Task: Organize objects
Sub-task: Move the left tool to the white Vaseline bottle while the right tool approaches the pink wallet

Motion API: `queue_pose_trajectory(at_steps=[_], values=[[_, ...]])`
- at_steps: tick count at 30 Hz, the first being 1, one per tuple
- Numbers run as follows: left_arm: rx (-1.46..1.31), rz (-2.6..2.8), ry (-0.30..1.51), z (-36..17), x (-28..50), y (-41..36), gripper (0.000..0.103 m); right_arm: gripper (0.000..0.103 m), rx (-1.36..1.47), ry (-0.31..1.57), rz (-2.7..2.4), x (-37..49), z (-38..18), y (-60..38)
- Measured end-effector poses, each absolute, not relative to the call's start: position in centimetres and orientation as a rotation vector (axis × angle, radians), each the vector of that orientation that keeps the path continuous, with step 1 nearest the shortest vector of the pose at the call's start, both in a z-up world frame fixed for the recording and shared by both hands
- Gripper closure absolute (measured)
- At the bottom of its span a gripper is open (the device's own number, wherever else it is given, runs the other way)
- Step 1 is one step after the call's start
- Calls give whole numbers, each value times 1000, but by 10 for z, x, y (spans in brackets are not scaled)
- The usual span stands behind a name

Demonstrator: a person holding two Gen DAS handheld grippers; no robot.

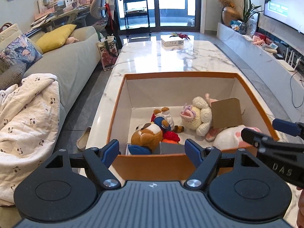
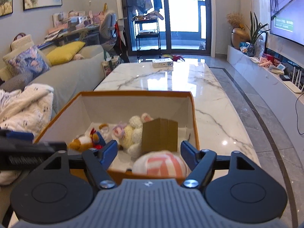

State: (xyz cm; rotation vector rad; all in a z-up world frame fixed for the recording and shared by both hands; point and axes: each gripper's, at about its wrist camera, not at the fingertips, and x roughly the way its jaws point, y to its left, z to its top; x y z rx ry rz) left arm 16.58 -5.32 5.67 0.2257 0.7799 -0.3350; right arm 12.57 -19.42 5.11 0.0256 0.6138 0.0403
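Orange box [image 1: 254,96] is sitting on the marble table [image 1: 171,57], holding a brown bear plush [image 1: 147,134], a cream crocheted doll [image 1: 197,114], a cardboard piece [image 1: 226,113] and a pink-and-white plush [image 2: 161,164]. Left gripper [image 1: 152,148] is hovering at the near wall, fingers apart, gripping nothing. Right gripper [image 2: 149,151] is hovering over the pink-and-white plush, fingers spread wide, not touching it.

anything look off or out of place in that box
Mostly no. The toys lie in a jumble in the orange box: the brown bear is tipped over, and a cardboard piece leans on the cream knitted toy. Both the left gripper and right gripper are open.
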Motion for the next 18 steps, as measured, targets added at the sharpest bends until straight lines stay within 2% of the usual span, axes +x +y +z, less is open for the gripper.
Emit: queue_pose_trajectory(at_steps=[5, 18], values=[[236, -391, 816, 50, 143, -45, 13, 23, -47, 622, 86, 92, 49, -188], [267, -413, 1026, -21, 100, -23, 14, 19, -224, 734, 308, -8, -6, -143]])
